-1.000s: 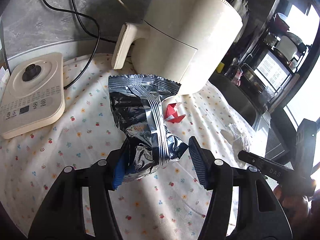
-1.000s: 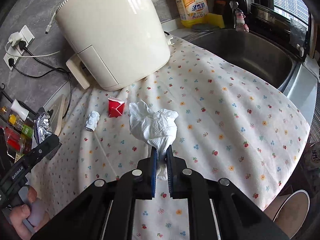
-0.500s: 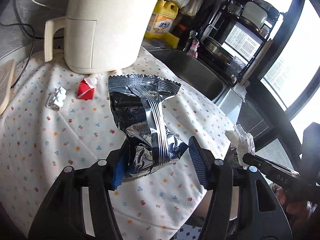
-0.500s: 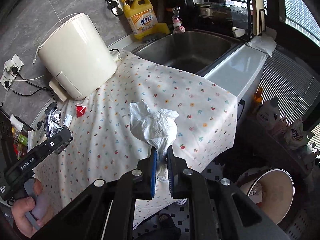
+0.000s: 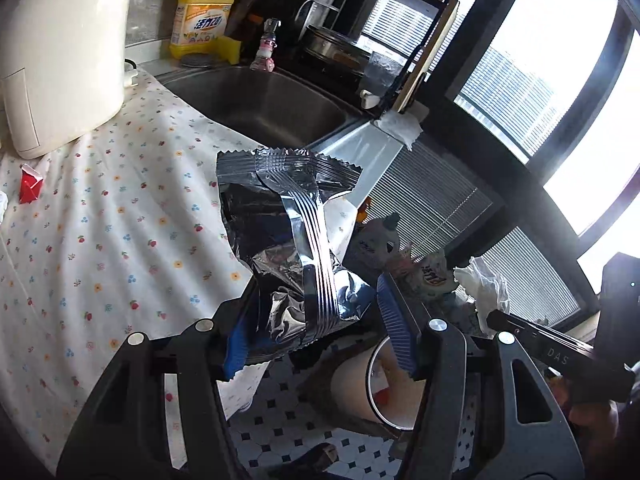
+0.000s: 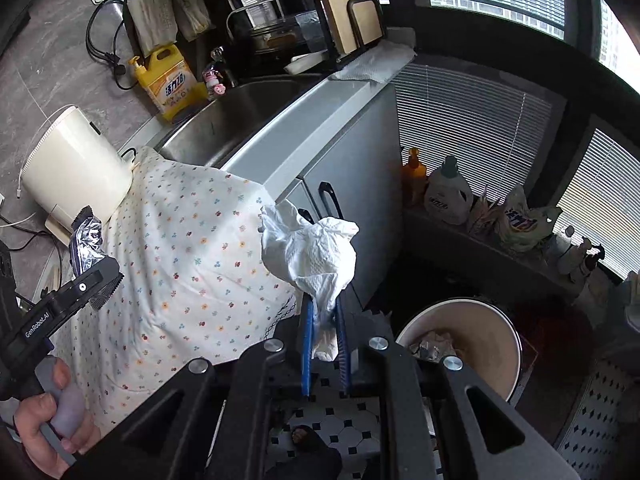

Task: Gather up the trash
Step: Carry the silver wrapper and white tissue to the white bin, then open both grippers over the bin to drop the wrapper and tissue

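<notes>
With my left tongs (image 5: pixel 316 332) holding the foil wrapper (image 5: pixel 288 240) and right tongs (image 6: pixel 325 320) pinching the tissue (image 6: pixel 316 252) narrowly, either light scrap risked missing the bin (image 6: pixel 460 344).

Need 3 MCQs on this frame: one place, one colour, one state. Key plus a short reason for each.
1. Where is the trash bin?
A) on the floor
B) in the sink
C) on the tablecloth

2. What colour is the dish soap bottle?
A) blue
B) yellow
C) green

3. What does the right gripper hold?
A) nothing
B) a red scrap
C) a crumpled white tissue

Key: 1 A, it stands on the tiled floor; 2 B, yellow body beside the sink; 3 C, the jaws pinch the tissue's tail.
</notes>
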Tool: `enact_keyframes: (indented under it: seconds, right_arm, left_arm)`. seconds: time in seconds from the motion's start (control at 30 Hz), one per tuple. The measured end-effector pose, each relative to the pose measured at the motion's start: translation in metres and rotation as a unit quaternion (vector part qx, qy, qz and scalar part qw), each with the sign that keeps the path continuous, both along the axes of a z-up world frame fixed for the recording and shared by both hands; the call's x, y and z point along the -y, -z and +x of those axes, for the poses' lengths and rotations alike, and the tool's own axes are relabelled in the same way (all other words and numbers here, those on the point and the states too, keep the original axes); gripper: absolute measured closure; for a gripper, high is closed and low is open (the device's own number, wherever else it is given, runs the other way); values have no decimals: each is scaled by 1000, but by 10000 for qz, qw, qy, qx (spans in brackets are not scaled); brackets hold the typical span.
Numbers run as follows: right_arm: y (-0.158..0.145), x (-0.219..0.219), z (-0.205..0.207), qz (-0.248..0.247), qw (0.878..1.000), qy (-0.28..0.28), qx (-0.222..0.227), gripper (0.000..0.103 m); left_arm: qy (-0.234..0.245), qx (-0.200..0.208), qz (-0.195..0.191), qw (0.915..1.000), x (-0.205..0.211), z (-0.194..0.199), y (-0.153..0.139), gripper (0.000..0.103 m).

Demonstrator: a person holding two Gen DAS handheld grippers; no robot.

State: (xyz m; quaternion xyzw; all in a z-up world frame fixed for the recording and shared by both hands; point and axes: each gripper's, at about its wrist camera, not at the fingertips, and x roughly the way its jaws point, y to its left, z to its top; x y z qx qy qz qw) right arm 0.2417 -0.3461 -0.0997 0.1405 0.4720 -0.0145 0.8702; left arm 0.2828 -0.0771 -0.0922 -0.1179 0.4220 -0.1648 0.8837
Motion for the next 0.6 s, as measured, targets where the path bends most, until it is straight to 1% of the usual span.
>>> enact_keyframes:
  seconds: [0.17, 0.4, 0.53, 0.6]
  right_arm:
    - [14, 50, -23, 18, 9991, 378, -172, 90]
    - [40, 103, -48, 71, 9964, 660, -518, 90]
    - [53, 124, -58, 102, 9951, 715, -680, 86]
    - [59, 132, -61, 118, 9947, 689, -749, 81]
  left_arm:
    - [288, -98, 44, 9995, 48, -4, 7, 45]
    - [625, -238, 91, 9977, 110, -15, 21, 45]
    - [728, -321, 108, 9968, 135, -20, 30, 45]
    - [771, -372, 142, 9962, 146, -24, 35, 45]
